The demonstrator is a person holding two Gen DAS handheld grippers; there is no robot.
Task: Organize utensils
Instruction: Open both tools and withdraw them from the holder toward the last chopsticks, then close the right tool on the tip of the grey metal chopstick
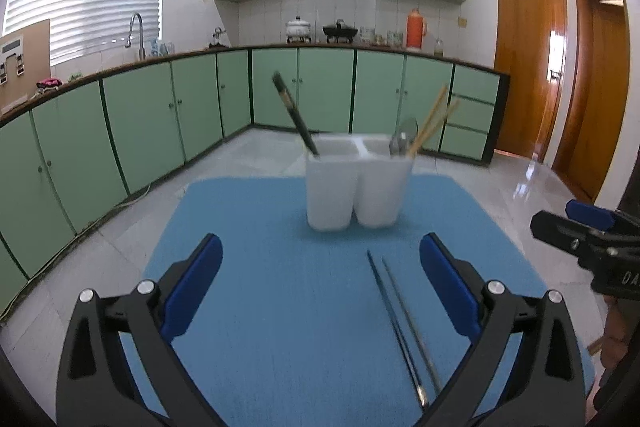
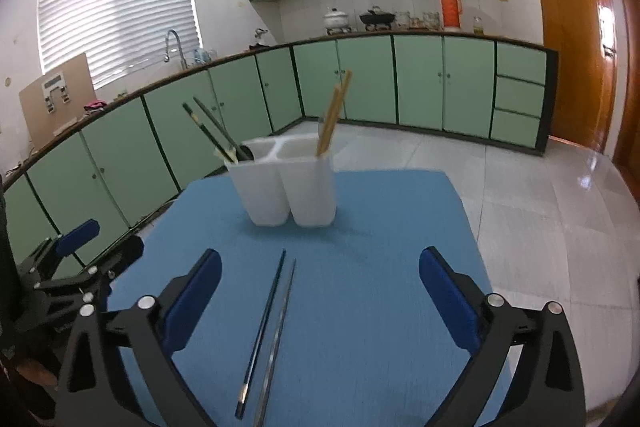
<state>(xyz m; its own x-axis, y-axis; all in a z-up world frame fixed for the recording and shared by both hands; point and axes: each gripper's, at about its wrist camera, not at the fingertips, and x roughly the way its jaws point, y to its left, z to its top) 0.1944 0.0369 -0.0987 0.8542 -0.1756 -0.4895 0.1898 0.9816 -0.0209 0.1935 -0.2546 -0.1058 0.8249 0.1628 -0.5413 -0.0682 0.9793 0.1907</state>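
Note:
A white two-compartment holder (image 1: 356, 187) (image 2: 292, 187) stands at the far side of a blue mat (image 1: 260, 267) (image 2: 380, 247). Dark chopsticks (image 1: 294, 115) (image 2: 212, 131) lean out of its left compartment. Wooden chopsticks (image 1: 430, 123) (image 2: 334, 115) and a spoon (image 1: 404, 139) are in the right one. A loose pair of thin chopsticks (image 1: 400, 327) (image 2: 268, 331), one dark and one silvery, lies flat on the mat. My left gripper (image 1: 321, 241) (image 2: 104, 243) is open above the mat, the pair lying near its right finger. My right gripper (image 2: 320, 254) (image 1: 568, 223) is open too, the pair near its left finger. Neither touches anything.
The mat's edges drop to a pale tiled floor (image 2: 540, 207). Green cabinets under a counter (image 1: 160, 115) run along the left and back walls. A sink tap (image 1: 136, 27), pots and an orange flask (image 1: 416, 29) are on the counter. Wooden doors (image 1: 528, 59) are at the right.

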